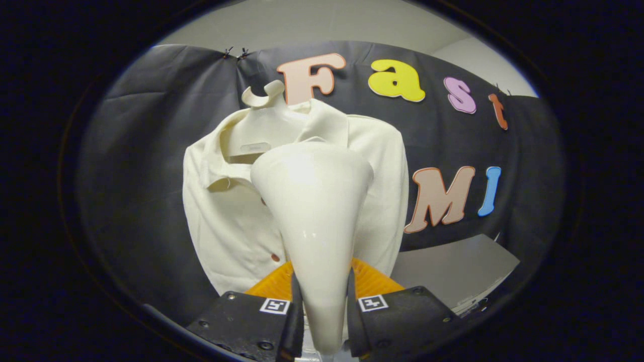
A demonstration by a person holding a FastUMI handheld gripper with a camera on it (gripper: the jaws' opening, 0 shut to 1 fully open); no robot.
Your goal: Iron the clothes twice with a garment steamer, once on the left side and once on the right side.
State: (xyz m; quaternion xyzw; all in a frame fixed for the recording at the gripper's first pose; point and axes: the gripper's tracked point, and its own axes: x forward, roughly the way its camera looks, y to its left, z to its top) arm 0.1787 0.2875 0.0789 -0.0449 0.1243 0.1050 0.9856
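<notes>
The tongs (322, 311) are closed on the narrow handle of the steamer (314, 201), one finger pressing each side. Its wide head rises just ahead of the fingers, facing the cream shirt (226, 216) that hangs on a hanger (261, 95) against the black cloth. A grey table (453, 271) lies beyond. The steamer seems raised toward the shirt, ready for a pass; next it likely needs sliding down one side.

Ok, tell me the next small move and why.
Probably ease the steamer forward and toward one side of the shirt. The gripper is shut on its handle, and its head sits in front of the shirt's middle; contact can't be judged.
</notes>
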